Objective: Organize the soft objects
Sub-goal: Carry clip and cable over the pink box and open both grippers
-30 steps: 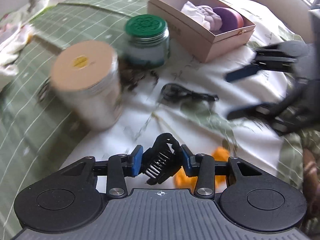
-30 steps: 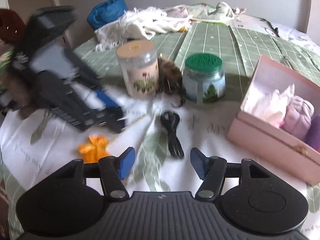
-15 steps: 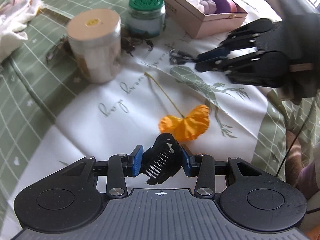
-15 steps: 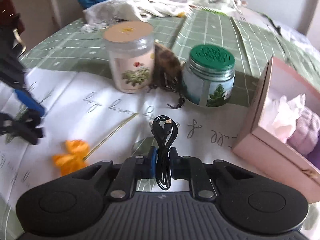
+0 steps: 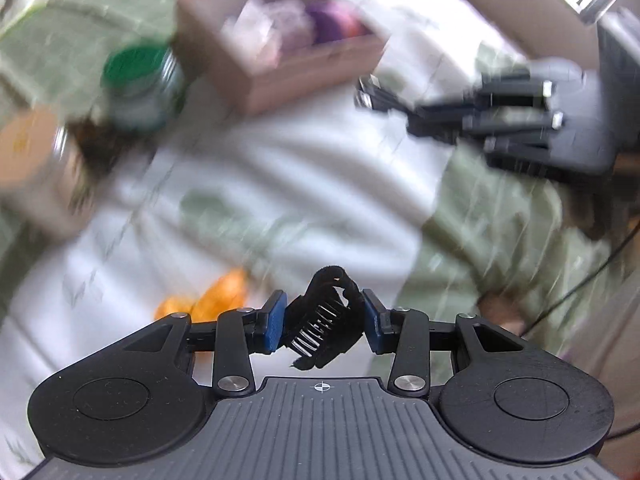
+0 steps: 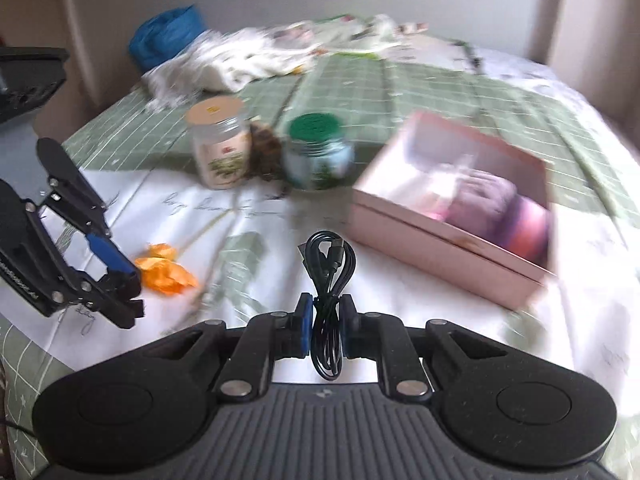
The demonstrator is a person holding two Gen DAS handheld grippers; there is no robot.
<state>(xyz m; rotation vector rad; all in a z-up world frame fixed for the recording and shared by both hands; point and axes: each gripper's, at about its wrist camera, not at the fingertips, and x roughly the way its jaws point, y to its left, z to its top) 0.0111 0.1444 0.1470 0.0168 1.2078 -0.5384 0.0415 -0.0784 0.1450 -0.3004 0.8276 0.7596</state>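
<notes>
My left gripper (image 5: 323, 322) is shut on a black claw hair clip (image 5: 320, 320) and holds it above the white cloth. My right gripper (image 6: 325, 326) is shut on a coiled black cable (image 6: 329, 272) lifted off the cloth. In the left wrist view the right gripper (image 5: 400, 108) shows at upper right with the cable ends sticking out. In the right wrist view the left gripper (image 6: 116, 280) shows at left. A pink open box (image 6: 448, 236) holds purple and pink soft things (image 6: 496, 204); it also shows blurred in the left wrist view (image 5: 280, 76).
An orange fabric flower (image 6: 166, 270) with a long stem lies on the white cloth. A tan-lidded jar (image 6: 218, 144), a green-lidded jar (image 6: 316, 148) and a brown clip (image 6: 264, 148) between them stand behind. Crumpled white cloth (image 6: 224, 64) and a blue bag (image 6: 168, 36) lie at the far edge.
My right gripper has lifted the black cable off the cloth and pulled back. My left gripper has swung with the hair clip still in it; its view is blurred.
</notes>
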